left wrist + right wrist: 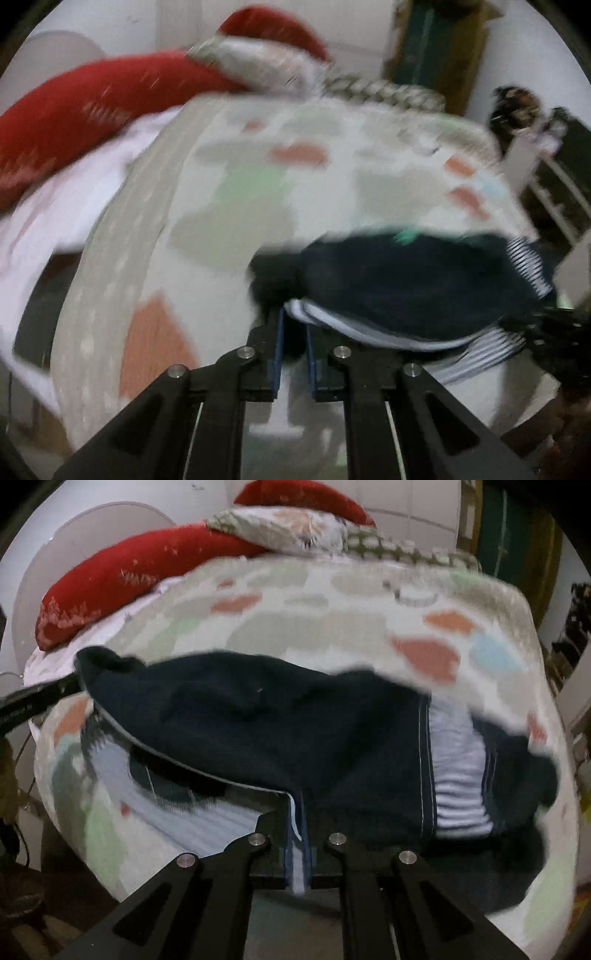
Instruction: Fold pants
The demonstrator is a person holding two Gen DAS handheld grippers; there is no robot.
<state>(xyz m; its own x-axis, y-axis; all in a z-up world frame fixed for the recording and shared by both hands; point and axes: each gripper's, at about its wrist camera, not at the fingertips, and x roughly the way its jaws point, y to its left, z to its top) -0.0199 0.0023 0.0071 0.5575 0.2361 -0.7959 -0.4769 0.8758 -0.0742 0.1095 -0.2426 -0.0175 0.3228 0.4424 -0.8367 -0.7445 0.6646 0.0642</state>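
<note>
We are holding the dark navy pants point(266, 731), with their striped panel, lifted just above the patterned bed cover point(332, 602), the left tongs point(294, 332) pinching one fabric corner and the right tongs point(299, 834) pinching a seamed edge. To do this fold well, we are judging that both grips should travel together, keeping the edge taut and level before lowering it. Red pillows point(122, 579) are lying well beyond.

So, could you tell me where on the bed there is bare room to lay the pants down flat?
The bedspread is bare between the pants and the pillows, and again left of the pants toward the bed's edge. The head end is crowded with pillows. Both the left gripper and right gripper grip fabric.
</note>
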